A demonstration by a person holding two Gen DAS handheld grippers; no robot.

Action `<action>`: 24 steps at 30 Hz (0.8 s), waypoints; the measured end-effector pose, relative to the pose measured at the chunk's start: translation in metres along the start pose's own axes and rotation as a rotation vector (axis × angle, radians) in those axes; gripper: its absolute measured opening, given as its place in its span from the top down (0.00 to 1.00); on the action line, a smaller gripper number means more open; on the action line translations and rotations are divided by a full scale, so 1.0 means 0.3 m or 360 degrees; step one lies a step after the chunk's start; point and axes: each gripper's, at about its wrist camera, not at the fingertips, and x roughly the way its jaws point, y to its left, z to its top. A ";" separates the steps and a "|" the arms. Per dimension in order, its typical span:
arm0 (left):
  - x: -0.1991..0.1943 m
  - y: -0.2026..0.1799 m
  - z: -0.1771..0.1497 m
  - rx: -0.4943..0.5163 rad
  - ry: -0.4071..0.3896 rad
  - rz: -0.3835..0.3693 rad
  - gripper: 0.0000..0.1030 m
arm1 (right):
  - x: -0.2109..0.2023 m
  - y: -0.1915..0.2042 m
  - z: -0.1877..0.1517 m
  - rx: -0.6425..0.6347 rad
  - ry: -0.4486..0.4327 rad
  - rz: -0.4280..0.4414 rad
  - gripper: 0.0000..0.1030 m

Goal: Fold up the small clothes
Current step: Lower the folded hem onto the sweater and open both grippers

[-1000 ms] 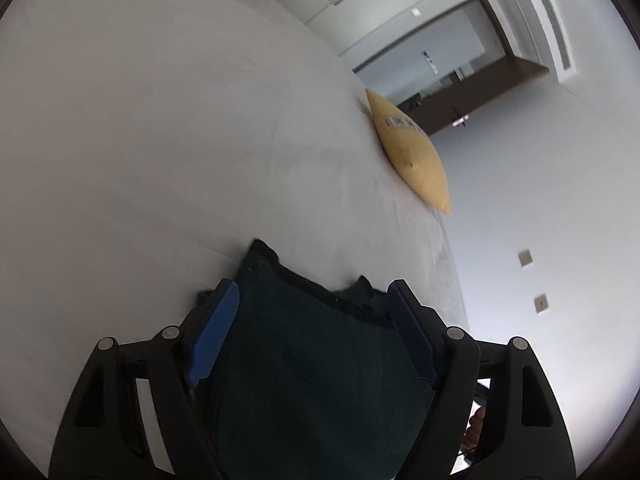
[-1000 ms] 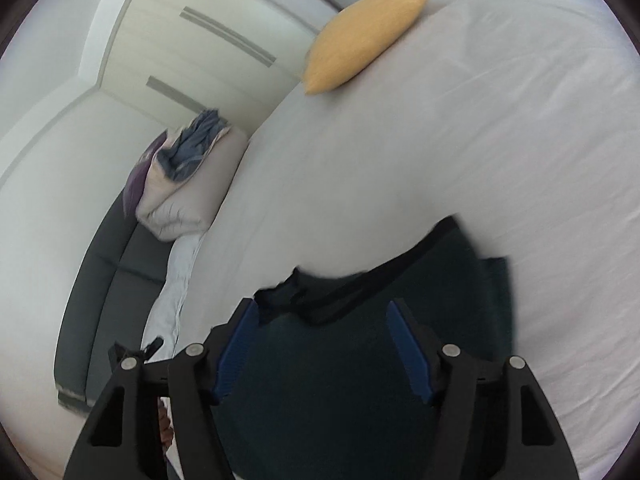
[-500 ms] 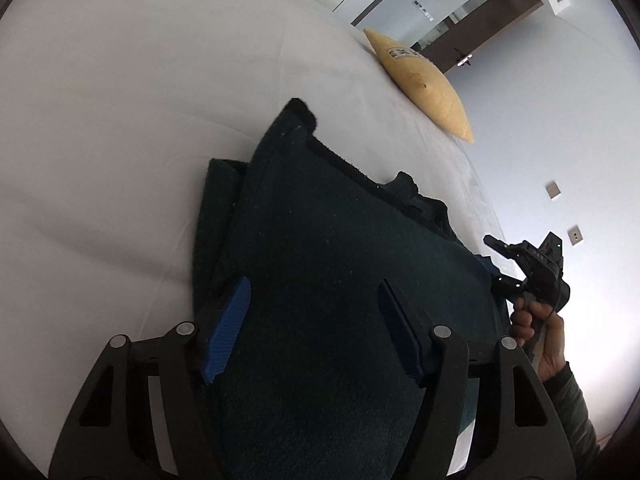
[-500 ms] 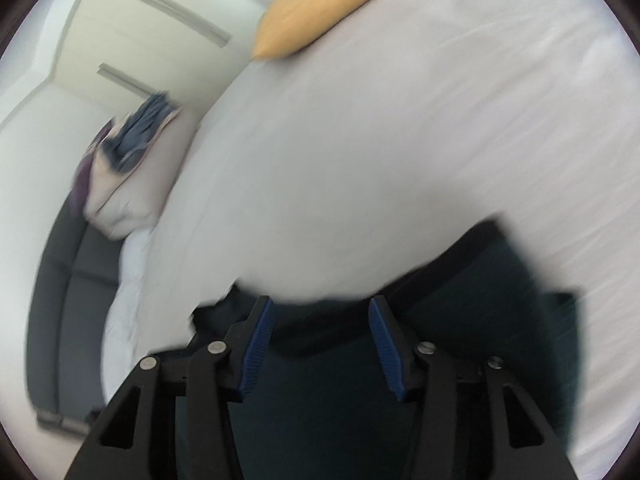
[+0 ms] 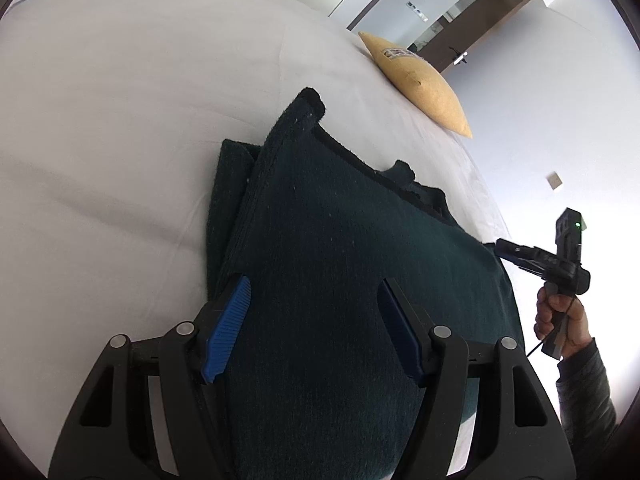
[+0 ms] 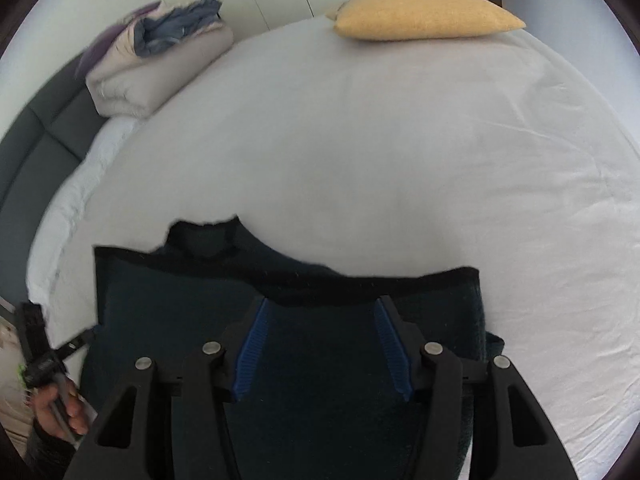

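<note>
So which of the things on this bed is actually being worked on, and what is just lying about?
Part of the job:
- dark green garment, partly folded on the white bed sheet
- left gripper and right gripper, each over the garment

Just lying about:
- yellow cushion
- folded beige duvet with blue clothing on top

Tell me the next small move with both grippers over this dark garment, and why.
Probably lower both and close on the near edge. The left gripper and right gripper stand open over the garment, gripping nothing. It lies partly folded on the bed, one layer sticking out at the side, so another fold seems due.
</note>
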 end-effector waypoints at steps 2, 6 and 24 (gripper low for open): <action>-0.043 0.010 -0.016 -0.0015 -0.0007 -0.0019 0.36 | -0.021 -0.053 -0.046 0.0181 -0.0055 0.0094 0.46; -0.168 0.043 -0.039 0.0005 -0.0066 -0.0024 0.34 | -0.121 -0.098 -0.181 0.0299 -0.0147 0.0413 0.44; -0.258 0.012 -0.184 0.0249 0.0053 -0.0221 0.39 | -0.273 -0.271 -0.536 0.0546 -0.0155 0.0597 0.43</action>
